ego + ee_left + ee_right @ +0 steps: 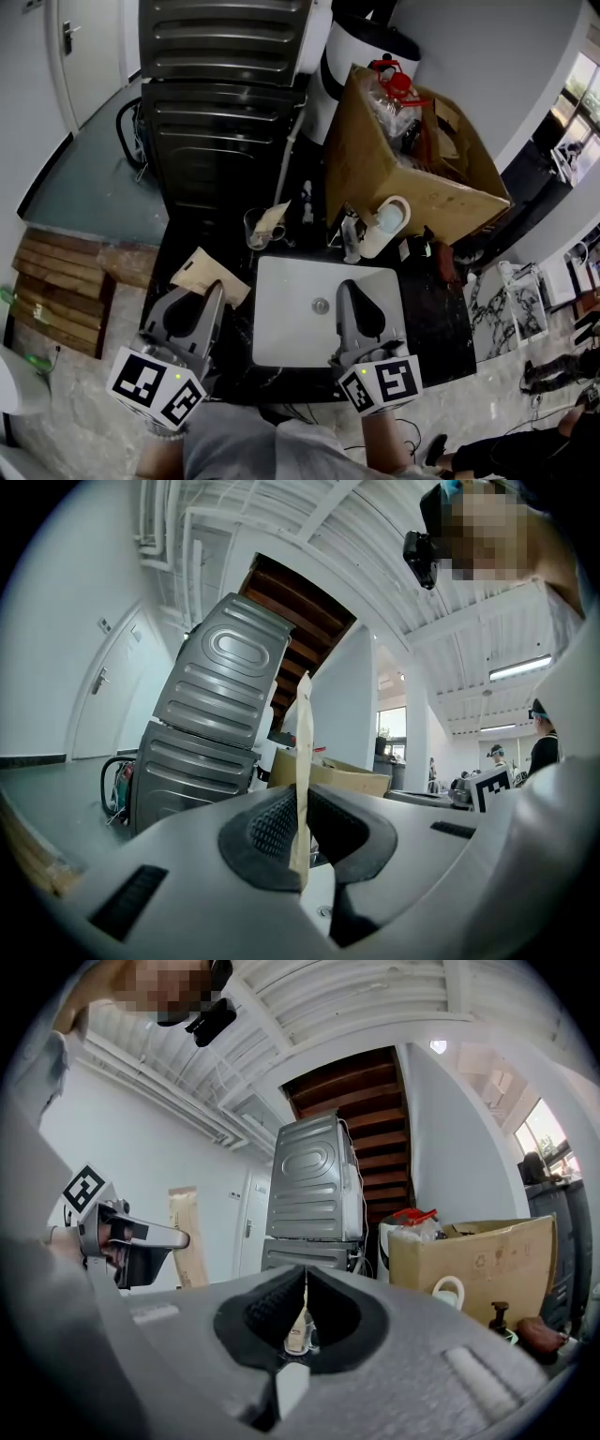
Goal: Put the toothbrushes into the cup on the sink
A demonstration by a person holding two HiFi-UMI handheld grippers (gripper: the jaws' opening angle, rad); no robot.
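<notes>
Cup stands mid-frame, just off the sink's upper-left corner, a tan packet poking out. Left gripper pinches a second packet — flat in the head view, edge-on in its own. Right gripper is closed and empty — over the basin.

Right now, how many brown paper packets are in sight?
2. One packet is clamped in the left gripper; the other packet stands in the glass cup behind the sink. More could be hidden.
</notes>
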